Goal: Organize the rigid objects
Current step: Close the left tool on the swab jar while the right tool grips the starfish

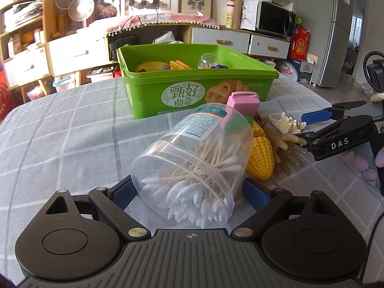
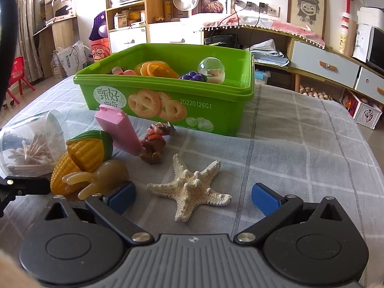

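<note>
Left wrist view shows a clear cotton swab jar (image 1: pixel 192 168) lying on its side on the grey checked tablecloth (image 1: pixel 60 132), its long axis running from the camera away toward the green cookie tub (image 1: pixel 192 91), lid end nearest the lens and tilted a little to the right. The left gripper (image 1: pixel 189 193) has its blue pads on either side of the jar; whether the pads press the plastic I cannot tell, though the jaws stand wide. Just behind the jar lie a pink box (image 1: pixel 242 103), two halves of a toy corn cob (image 1: pixel 260 160) and a tan octopus toy (image 1: pixel 285 146), crowded together between jar and tub.

From the right wrist view, the right gripper (image 2: pixel 193 196) is spread apart with nothing clamped, one starfish (image 2: pixel 192 187) lying flat on the cloth between its pads, arms splayed, not touched. Left of it sit the octopus (image 2: pixel 103 180), the corn (image 2: pixel 81 158), the pink box (image 2: pixel 120 129) leaning tilted, and one small brown figurine (image 2: pixel 156 144). The tub (image 2: pixel 168 100) stands behind, holding orange rings (image 2: pixel 156 68), purple grapes (image 2: pixel 193 75) and one clear dome (image 2: pixel 211 69).
</note>
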